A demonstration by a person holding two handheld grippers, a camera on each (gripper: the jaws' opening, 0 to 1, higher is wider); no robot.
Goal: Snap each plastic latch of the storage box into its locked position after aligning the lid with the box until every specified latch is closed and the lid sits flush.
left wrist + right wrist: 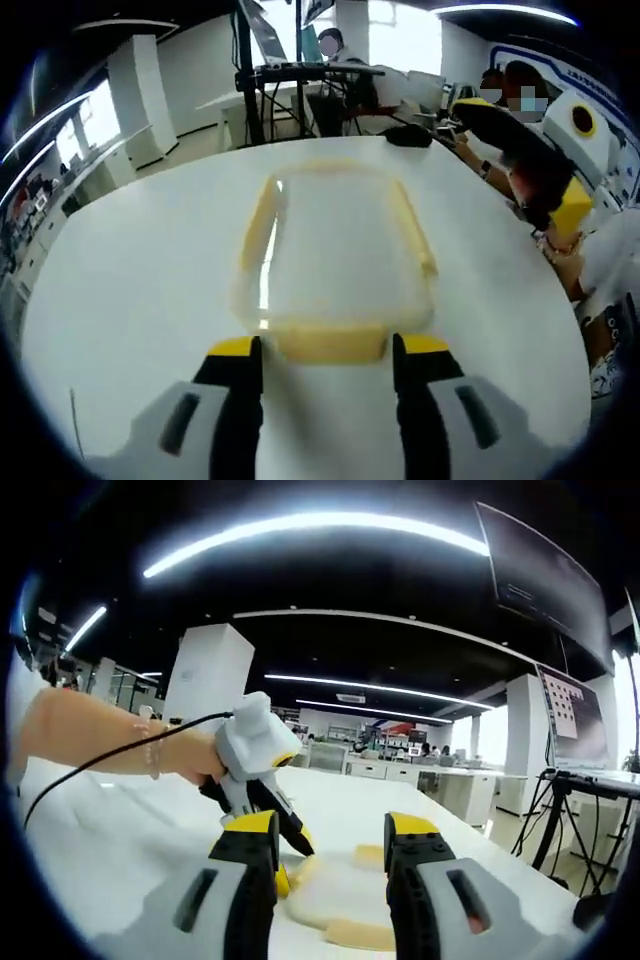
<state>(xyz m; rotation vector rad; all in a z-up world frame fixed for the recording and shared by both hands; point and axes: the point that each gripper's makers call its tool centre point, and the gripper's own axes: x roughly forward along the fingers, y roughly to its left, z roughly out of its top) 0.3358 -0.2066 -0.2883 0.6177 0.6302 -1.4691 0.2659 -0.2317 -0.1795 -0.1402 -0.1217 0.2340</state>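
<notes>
The clear storage box (335, 245) with its lid on lies on the white table (130, 300), pale yellow latches along its sides. My left gripper (328, 350) is open, its yellow-tipped jaws standing either side of the near yellow latch (330, 343). Whether they touch it I cannot tell. My right gripper (330, 825) is open and empty, held above the table and looking across the box (340, 895). In the right gripper view, a hand holds the left gripper (262, 790) low at the box's left end. In the left gripper view, the right gripper (530, 160) hovers at the upper right, off the box.
People sit along the table's right edge (560, 240). A black object (408, 135) lies at the far side of the table. Beyond it stands a stand with a laptop (300, 70). A cable (110, 755) trails from the left gripper along the person's arm.
</notes>
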